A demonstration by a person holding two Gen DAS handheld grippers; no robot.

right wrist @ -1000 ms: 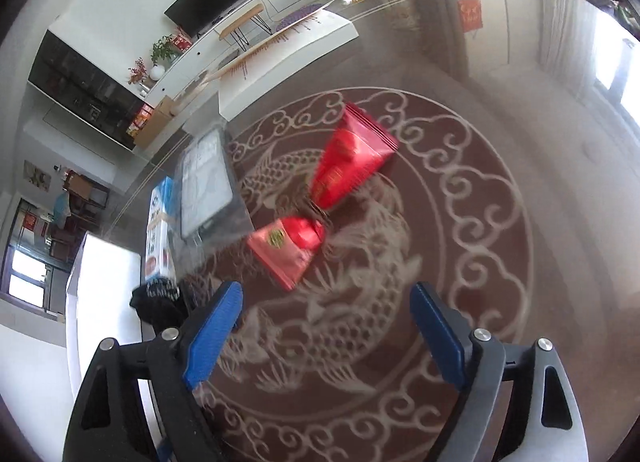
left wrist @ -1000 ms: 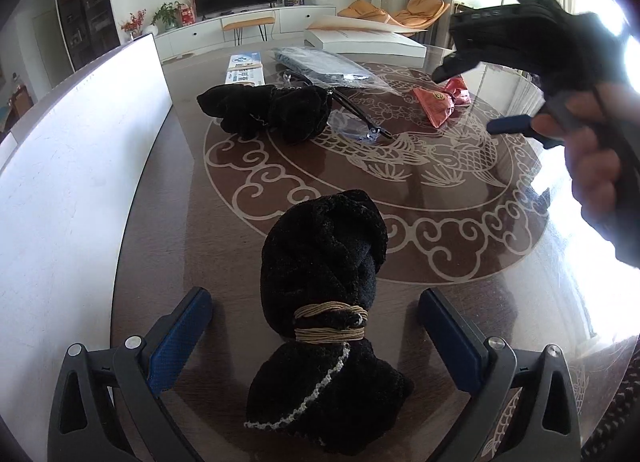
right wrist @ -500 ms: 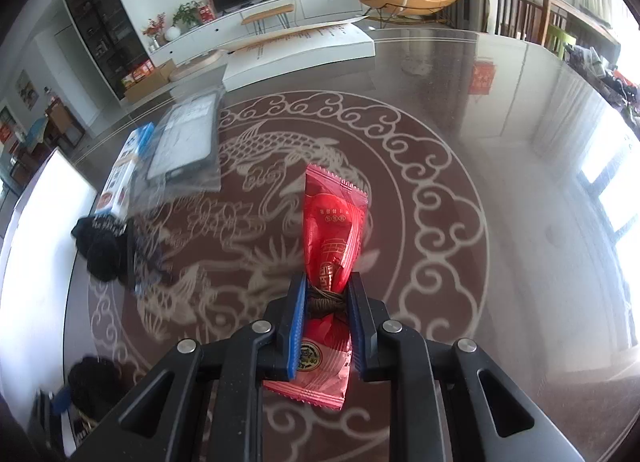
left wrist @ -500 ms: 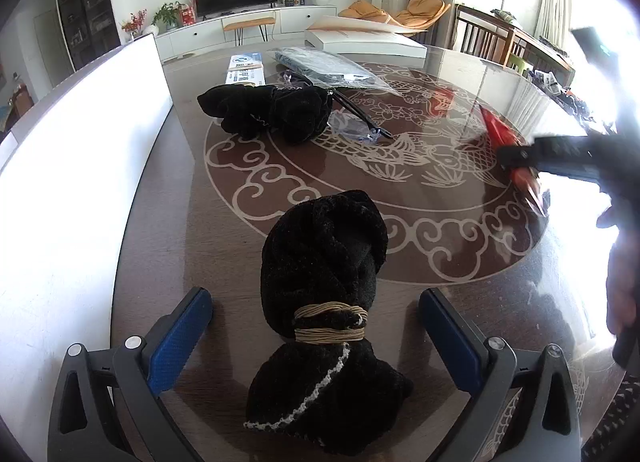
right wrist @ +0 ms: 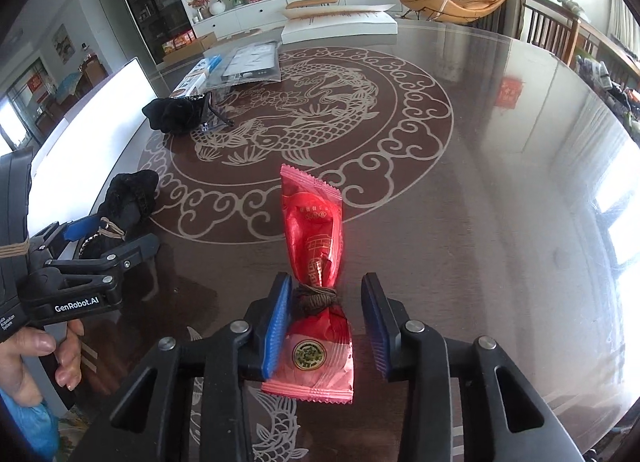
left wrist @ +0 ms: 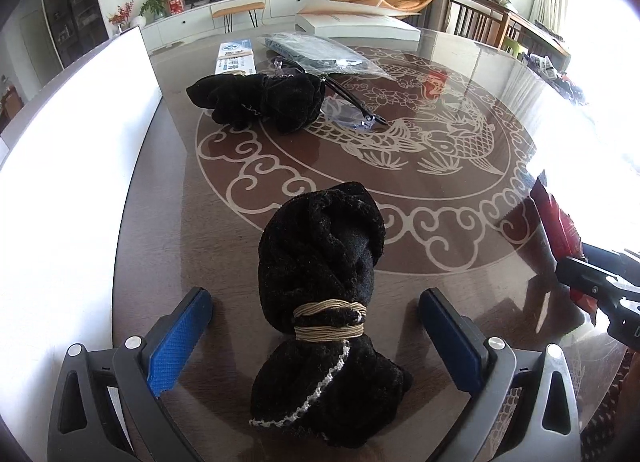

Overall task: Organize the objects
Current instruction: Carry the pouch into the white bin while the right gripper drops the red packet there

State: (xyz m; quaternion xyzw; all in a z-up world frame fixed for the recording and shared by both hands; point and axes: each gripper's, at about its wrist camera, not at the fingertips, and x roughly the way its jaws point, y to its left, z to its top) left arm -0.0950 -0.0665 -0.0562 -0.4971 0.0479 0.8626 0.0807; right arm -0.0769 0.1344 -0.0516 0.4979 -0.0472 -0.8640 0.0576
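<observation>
Right tongs [right wrist: 324,324]: we had just been opening them, red packet [right wrist: 314,230] loose between | left tongs [left wrist: 316,346]: we held them agape astride black pouch [left wrist: 320,258] | table [right wrist: 460,222]

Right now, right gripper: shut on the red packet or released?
Released. Right gripper has just been opening; both blue pads stand clear of the red packet between them.

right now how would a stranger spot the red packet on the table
Find the round brown table with the pale fish pattern. At its near edge the red packet lies between the right gripper's open jaws, the only red thing, tied with dark string.
</observation>
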